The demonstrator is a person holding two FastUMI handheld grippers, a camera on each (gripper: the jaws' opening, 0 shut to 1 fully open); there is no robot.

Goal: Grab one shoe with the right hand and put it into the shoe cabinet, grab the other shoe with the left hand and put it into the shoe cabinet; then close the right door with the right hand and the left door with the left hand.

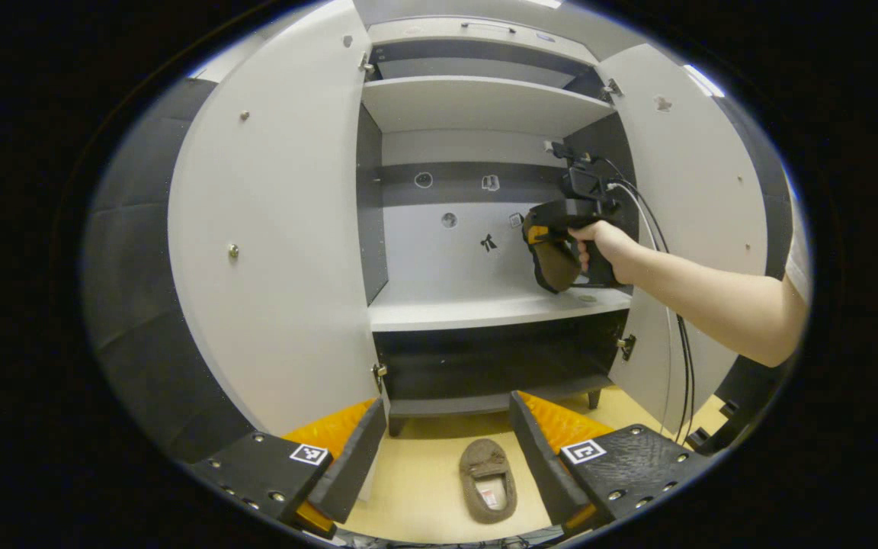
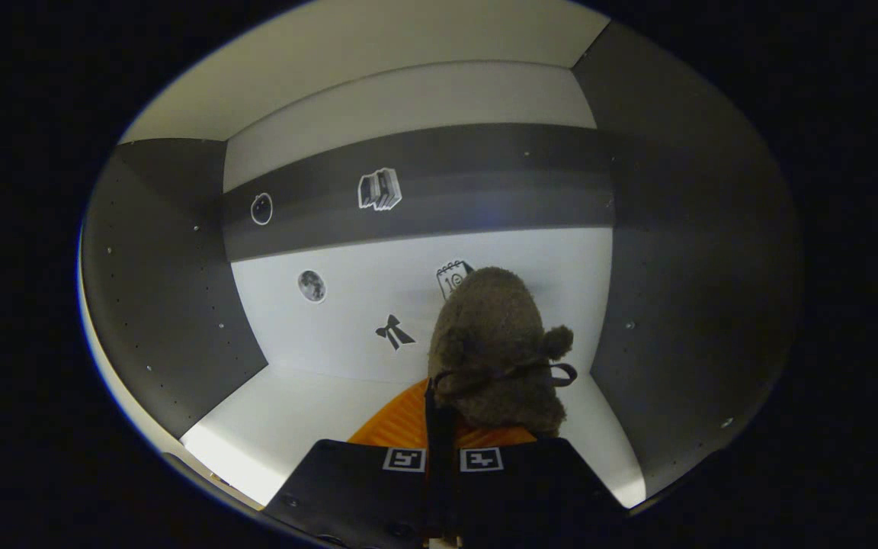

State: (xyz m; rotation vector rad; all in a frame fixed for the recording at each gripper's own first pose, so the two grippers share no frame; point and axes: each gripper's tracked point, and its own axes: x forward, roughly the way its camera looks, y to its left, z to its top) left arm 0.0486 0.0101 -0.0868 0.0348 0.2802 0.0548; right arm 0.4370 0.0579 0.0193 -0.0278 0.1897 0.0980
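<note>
Holding one slipper (image 2: 496, 343) clenched in the right claw (image 2: 443, 427) over the shelf (image 2: 271, 419) inside the cabinet (image 1: 279, 252), we judge it light and floppy. The left claw (image 1: 443, 457) hangs released above the other slipper (image 1: 488, 480) on the floor (image 1: 424, 473); we would pinch its heel rim.

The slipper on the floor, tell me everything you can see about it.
The slipper on the floor is brown and fuzzy-looking, with a closed toe and an open heel showing a pale insole. It lies flat, sole down, on the yellowish floor before the open shoe cabinet, toe toward it. It sits between the left hand-held gripper fingers, untouched.
</note>
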